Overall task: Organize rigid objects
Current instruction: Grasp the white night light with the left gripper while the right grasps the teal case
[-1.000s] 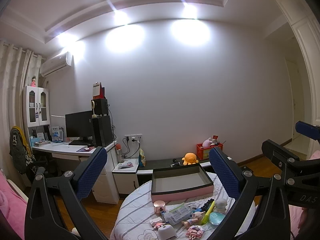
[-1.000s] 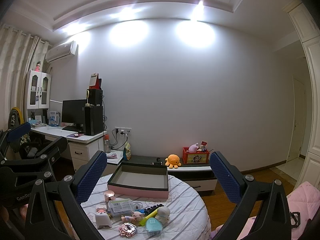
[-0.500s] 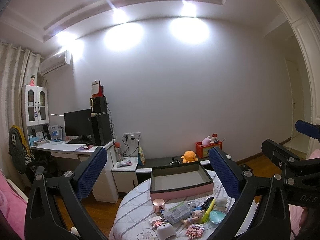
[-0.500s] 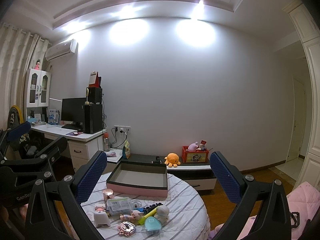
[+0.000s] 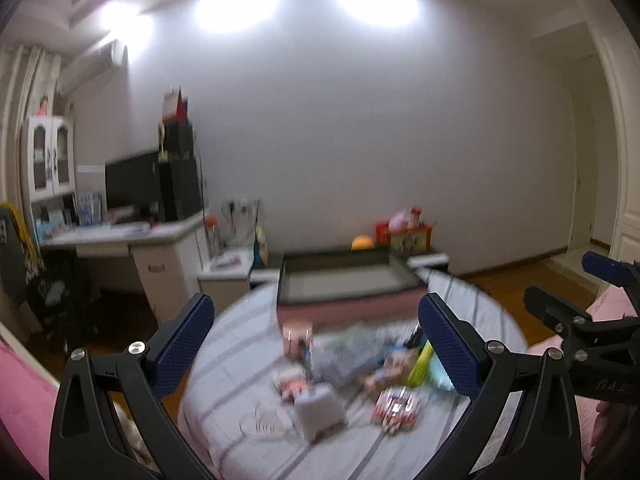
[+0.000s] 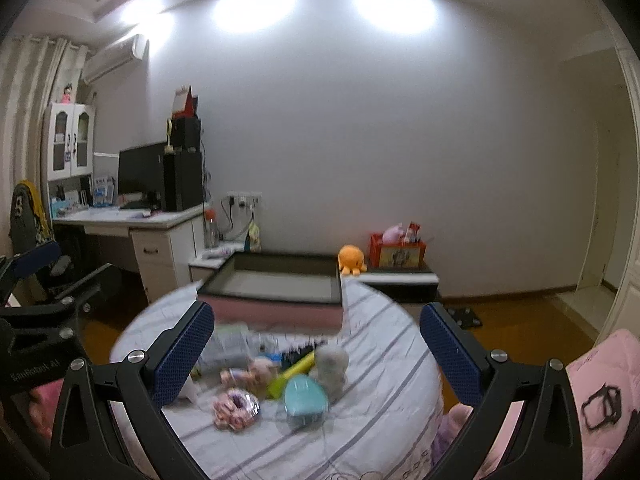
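Observation:
A round table with a striped cloth (image 5: 240, 344) carries a pink box with a dark rim (image 5: 344, 308), open and empty inside. In front of it lie several blurred small items: a pink jar (image 5: 297, 338), a white block (image 5: 320, 410), a pink patterned piece (image 5: 396, 404) and a yellow-green marker (image 5: 420, 360). The right wrist view shows the box (image 6: 276, 314), a teal case (image 6: 306, 394), a pale figurine (image 6: 332, 364) and the marker (image 6: 294, 372). My left gripper (image 5: 314, 302) and right gripper (image 6: 316, 308) hang open above the table, holding nothing.
A white desk (image 6: 132, 220) with a monitor stands at the left. Behind the table, a low cabinet (image 6: 400, 278) holds an orange plush (image 6: 351, 258) and a red box (image 6: 396, 250). Pink bedding (image 6: 600, 368) lies at the right, wooden floor around.
Both views have dropped toward the table, which now looks larger and lower in frame. The picture is blurred by motion. Both grippers remain open and empty.

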A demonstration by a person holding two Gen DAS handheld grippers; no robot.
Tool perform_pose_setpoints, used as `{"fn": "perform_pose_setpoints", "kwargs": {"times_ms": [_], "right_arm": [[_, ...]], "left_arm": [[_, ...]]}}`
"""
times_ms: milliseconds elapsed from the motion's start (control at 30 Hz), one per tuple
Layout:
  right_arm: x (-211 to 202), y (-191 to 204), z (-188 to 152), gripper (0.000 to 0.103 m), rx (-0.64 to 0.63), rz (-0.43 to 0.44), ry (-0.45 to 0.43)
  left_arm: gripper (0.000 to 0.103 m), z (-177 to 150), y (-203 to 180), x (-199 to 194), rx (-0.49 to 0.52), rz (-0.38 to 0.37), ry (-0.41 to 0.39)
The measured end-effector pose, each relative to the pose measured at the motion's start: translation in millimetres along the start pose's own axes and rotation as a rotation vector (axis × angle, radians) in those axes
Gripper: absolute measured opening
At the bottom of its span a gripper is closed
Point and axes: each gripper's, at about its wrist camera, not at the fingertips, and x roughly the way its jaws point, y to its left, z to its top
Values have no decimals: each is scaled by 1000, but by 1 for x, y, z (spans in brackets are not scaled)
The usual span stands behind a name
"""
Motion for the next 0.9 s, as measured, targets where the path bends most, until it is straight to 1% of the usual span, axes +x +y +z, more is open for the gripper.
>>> {"fn": "perform_pose_setpoints", "kwargs": {"times_ms": [67,100,133,267,367,467,600,700,767,833,900], "right_arm": [[17,-1,-20,103,-3,-5,57],[25,-3,-30,103,-1,-7,80],[36,-5,-42,103,2,-6,119],[64,-10,-76,103,13,3,214],[84,-12,-98,103,15,11,274],[102,-14,-112,103,18,18,317],[119,-18,-119,103,24,31,338],[129,-17,-120,103,27,38,349],[134,-18,-122,103,31,45,361],[139,-19,-125,103,35,48,373],[142,-20,-128,103,32,49,384]], "left_arm": [[103,-22,3,21,-8,21,77],[103,-30,2,28,-10,26,102],[103,-42,2,38,-12,35,140],[103,-79,-1,67,-9,53,247],[103,-98,-6,87,12,61,313],[103,-105,-6,99,4,62,341],[103,-109,0,118,-37,73,382],[102,-120,2,131,-50,76,451],[103,-119,5,131,-62,65,435],[103,-122,8,137,-76,57,475],[101,-121,10,137,-86,37,473]]}}
